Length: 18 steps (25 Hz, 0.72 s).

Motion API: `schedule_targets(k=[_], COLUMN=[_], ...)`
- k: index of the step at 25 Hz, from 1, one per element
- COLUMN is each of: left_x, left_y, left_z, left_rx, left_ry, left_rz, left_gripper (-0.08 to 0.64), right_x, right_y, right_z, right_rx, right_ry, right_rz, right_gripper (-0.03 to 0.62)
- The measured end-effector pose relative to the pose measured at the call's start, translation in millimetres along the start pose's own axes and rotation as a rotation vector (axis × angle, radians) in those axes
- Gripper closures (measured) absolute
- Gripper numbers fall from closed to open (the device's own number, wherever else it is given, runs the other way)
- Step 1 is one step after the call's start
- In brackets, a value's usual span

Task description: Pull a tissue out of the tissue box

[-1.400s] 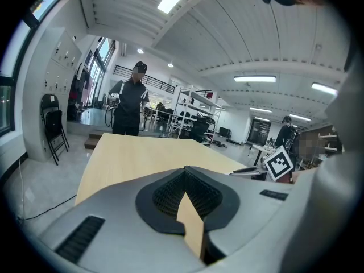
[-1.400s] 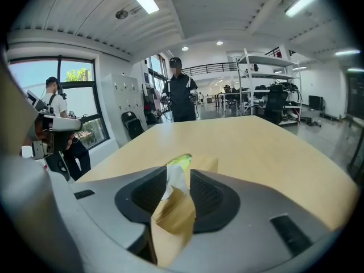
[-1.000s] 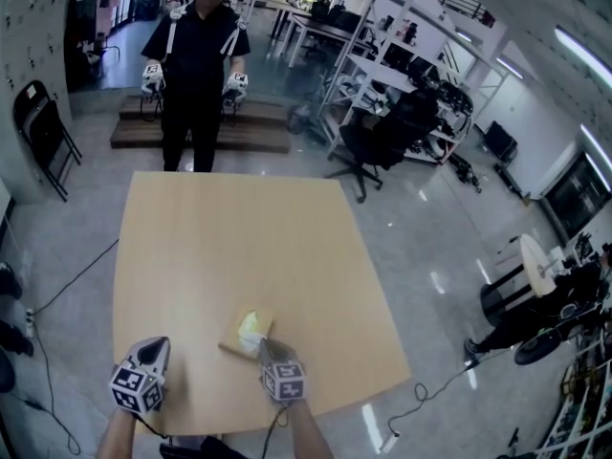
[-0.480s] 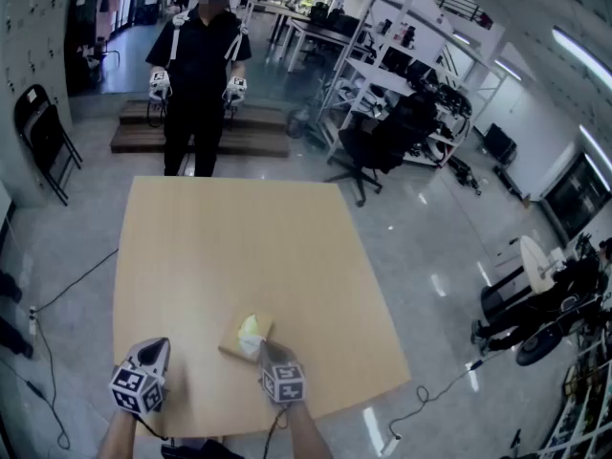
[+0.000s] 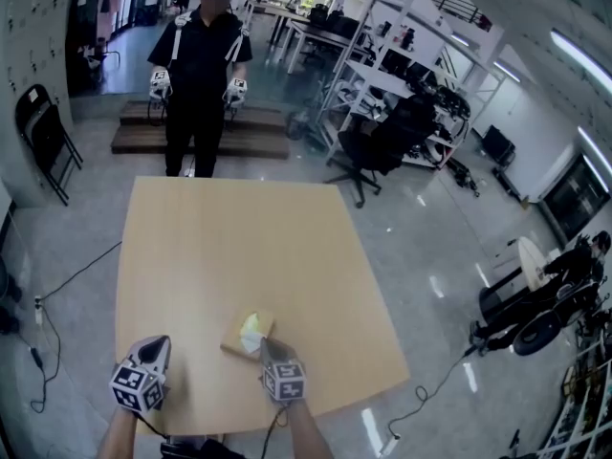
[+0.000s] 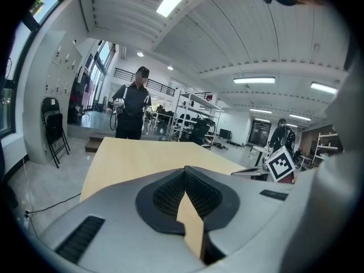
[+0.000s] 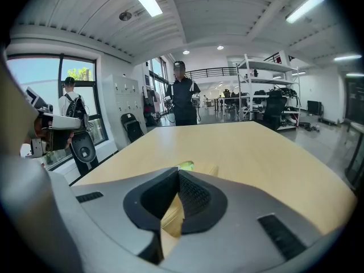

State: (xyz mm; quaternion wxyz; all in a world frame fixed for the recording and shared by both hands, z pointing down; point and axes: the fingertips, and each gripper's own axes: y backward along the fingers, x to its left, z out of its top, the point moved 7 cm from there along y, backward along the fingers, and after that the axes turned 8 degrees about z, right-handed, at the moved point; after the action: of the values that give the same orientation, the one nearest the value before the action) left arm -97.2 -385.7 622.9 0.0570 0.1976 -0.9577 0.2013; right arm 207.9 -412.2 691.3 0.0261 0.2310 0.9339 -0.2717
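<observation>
A low wooden tissue box (image 5: pixel 236 341) lies on the tan table (image 5: pixel 239 237) near its front edge. A pale yellow-green tissue (image 5: pixel 251 325) sticks up from it. My right gripper (image 5: pixel 262 344) is at the box's near right side, shut on the tissue's near edge. In the right gripper view the tissue (image 7: pixel 185 165) peeks out just past the joined tips of the right gripper (image 7: pixel 178 172), with the box (image 7: pixel 211 170) behind. My left gripper (image 5: pixel 156 344) hangs over bare table left of the box, shut and empty. In its own view the left gripper (image 6: pixel 185 172) shows only tabletop ahead.
A person in black (image 5: pixel 201 65) stands at the table's far end with a gripper in each hand. An office chair (image 5: pixel 378 146) and shelving stand at the back right, a folding chair (image 5: pixel 43 132) at the left. Cables lie on the floor round the table.
Both grippers and the box stay where they were. The person at the far end has shifted a little to the right.
</observation>
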Motion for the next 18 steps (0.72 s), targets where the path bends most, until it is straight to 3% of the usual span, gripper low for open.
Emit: schedule_targets(k=[18], left_x=[1.1], left_y=[10.8], left_z=[15.2], left_rx=[-0.065], left_ry=[0.002], left_rz=[-0.018], left_gripper=[0.552], right_x=[10.6], right_y=[11.2], right_z=[34.9], right_rx=[-0.070], right_ry=[0.064], right_rz=[-0.031], right_gripper=[0.581])
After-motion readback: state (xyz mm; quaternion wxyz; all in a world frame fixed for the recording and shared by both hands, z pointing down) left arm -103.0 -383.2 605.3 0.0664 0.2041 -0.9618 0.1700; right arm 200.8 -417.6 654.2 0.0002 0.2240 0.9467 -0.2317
